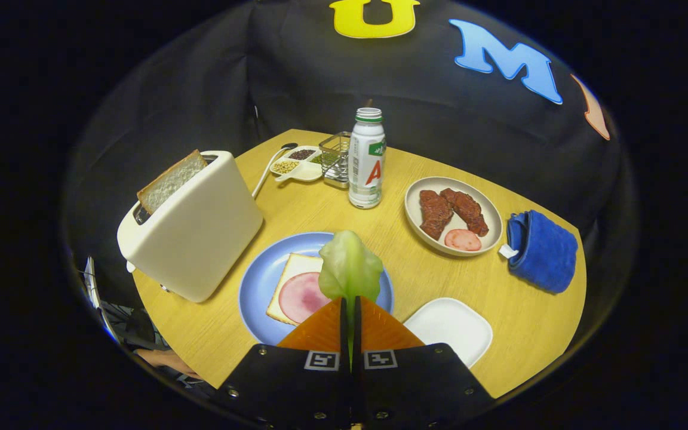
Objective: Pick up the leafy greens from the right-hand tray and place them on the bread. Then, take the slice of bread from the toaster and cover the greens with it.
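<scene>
gripper (350,310) above the blue plate (260,280), fingers pinched together on the leafy greens (350,269) | leaf hides part of the bread (296,289)

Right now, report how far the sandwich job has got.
Done: the leafy greens are lifted off the white tray, pinched in the gripper. In hand: carrying them above the bread with ham on the blue plate. Left: release them, then fetch the slice from the toaster.

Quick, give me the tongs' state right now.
Tongs: shut on the leafy greens, holding them over the bread on the blue plate.
</scene>
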